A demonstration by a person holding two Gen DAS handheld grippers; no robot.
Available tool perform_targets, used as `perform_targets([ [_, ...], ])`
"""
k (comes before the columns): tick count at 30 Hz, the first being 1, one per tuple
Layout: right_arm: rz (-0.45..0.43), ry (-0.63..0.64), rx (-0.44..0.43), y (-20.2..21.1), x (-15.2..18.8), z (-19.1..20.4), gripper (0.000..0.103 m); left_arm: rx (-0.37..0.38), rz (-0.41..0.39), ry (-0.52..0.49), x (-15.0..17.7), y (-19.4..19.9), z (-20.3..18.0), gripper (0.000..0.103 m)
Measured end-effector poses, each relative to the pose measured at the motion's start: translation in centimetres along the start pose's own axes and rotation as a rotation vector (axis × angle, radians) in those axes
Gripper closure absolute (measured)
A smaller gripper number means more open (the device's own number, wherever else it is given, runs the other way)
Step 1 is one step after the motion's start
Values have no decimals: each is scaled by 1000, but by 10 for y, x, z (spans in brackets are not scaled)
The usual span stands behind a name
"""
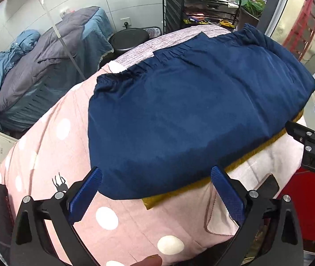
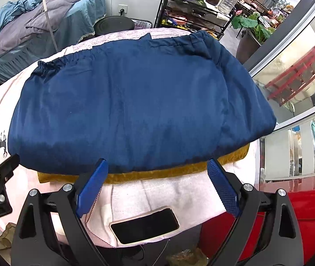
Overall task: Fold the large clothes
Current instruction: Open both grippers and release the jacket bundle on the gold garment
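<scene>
A large navy blue garment (image 1: 190, 110) with a gathered elastic edge lies folded flat on a pink polka-dot cover (image 1: 64, 146); it also shows in the right wrist view (image 2: 135, 106). A mustard-yellow layer (image 2: 157, 173) peeks out under its near edge. My left gripper (image 1: 157, 184) is open and empty, fingers at the garment's near edge. My right gripper (image 2: 157, 173) is open and empty, straddling the near edge. The right gripper also shows at the right edge of the left wrist view (image 1: 308, 137).
A phone (image 2: 145, 225) lies on the white cloth just below the right gripper. A bed with grey and blue bedding (image 1: 46, 66) stands at the back left, a black stool (image 1: 128, 37) behind the table, a metal shelf with bottles (image 2: 201, 6) at the back right.
</scene>
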State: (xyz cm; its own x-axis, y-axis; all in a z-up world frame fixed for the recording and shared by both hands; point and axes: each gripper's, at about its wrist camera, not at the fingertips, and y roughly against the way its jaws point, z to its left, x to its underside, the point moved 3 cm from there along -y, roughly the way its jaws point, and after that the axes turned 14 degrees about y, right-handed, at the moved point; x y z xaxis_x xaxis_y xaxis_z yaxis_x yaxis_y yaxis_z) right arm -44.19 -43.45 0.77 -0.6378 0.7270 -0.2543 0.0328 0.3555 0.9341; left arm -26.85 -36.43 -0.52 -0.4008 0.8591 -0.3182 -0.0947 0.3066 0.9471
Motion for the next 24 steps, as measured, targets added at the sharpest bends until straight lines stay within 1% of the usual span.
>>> perform_targets([
  [7,9,-7,7,3,4,-1,13,4,9,8,3,2,1,6],
  [24,13,5,-7,0,5,3,13,-7,20,-13,8,2,-3,6],
])
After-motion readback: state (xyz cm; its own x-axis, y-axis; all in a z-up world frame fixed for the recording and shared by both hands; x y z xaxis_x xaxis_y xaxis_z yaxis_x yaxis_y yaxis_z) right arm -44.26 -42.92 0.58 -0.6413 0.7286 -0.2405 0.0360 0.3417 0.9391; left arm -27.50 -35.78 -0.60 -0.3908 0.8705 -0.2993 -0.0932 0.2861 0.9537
